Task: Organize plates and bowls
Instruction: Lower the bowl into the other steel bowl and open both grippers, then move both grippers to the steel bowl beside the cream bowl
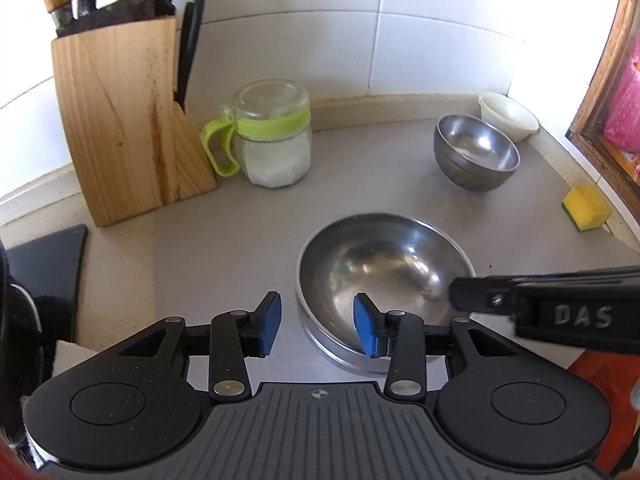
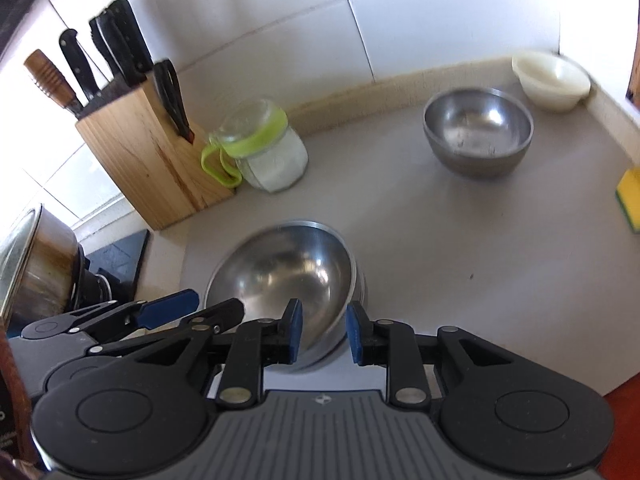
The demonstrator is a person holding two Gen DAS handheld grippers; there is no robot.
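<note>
Here, the left gripper (image 1: 316, 326) stands wide open, one pad inside the large steel bowl (image 1: 384, 276) at lower centre and one outside its rim. The right gripper (image 2: 322, 332), also open, straddles the same bowl's near rim (image 2: 288, 272). A smaller steel bowl (image 1: 476, 152) and a white bowl (image 1: 508, 116) sit upper right; the knife block (image 1: 124, 116) and jar (image 1: 276, 136) stand upper left, the sponge (image 1: 586, 208) at right.
</note>
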